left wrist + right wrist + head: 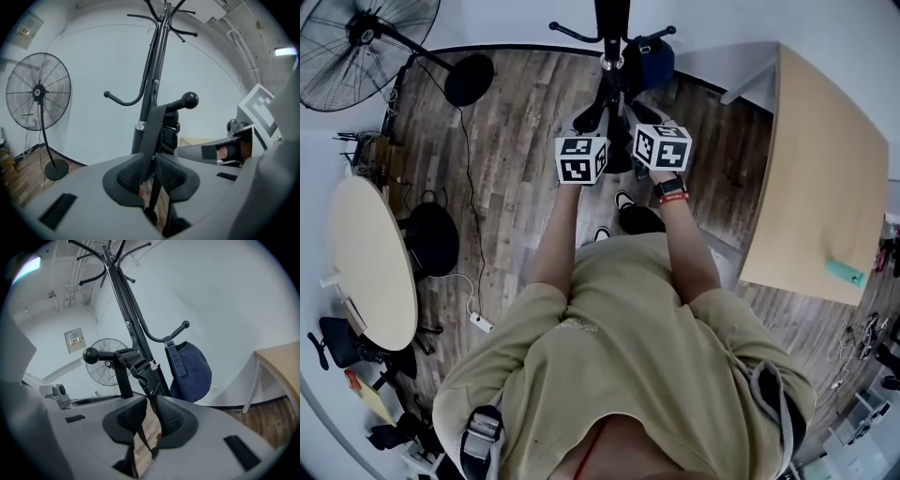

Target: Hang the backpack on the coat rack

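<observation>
The black coat rack stands straight ahead of me, its pole close in front of both grippers. A ball-tipped hook juts from the pole, and a black backpack strap is looped over it. My left gripper is shut on that strap. My right gripper is shut on a strap with a black buckle under the same hook. In the head view both marker cubes, left and right, flank the pole. The backpack's body is mostly hidden beneath them.
A blue denim bag hangs from another hook on the rack's right side. A standing fan is at far left, a round table at left, and a rectangular wooden table at right. Cables lie on the floor.
</observation>
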Demonstrator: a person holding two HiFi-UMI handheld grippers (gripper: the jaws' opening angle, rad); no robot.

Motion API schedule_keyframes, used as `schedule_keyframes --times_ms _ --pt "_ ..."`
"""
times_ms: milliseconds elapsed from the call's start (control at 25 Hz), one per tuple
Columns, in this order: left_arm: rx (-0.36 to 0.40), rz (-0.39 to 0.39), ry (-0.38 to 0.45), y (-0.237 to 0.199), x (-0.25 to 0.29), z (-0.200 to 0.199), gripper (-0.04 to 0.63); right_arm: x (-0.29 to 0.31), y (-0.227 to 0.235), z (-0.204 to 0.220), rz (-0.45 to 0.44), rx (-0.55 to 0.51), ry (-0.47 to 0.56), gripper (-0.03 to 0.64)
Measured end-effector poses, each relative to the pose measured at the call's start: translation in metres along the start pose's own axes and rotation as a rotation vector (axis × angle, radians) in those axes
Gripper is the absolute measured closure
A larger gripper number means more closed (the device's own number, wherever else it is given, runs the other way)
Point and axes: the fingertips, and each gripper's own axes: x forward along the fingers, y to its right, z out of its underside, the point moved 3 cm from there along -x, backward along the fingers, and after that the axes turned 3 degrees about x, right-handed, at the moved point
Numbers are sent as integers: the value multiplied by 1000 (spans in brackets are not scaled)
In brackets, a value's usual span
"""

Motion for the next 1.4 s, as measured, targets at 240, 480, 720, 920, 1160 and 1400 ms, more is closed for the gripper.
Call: schedule_keyframes --times_ms 240,480,720,920,1160,1400 --pt "8 3 41 8 -22 -10 509 -26 -5 -1 15 -13 33 534" --pt "25 -6 95 17 -48 -25 511 -54 -8 -4 36 -15 82 546" --pt "39 -18 153 24 -77 -36 520 -86 -11 -10 47 -37 142 557" --pt "45 -32 194 24 -102 -46 534 -111 -21 -12 53 -57 186 563" --pt "54 -47 232 26 -125 -51 549 -130 -33 -16 54 -83 233 575" --pt "92 -69 250 31 -140 -53 561 -147 -37 -19 81 -111 289 594"
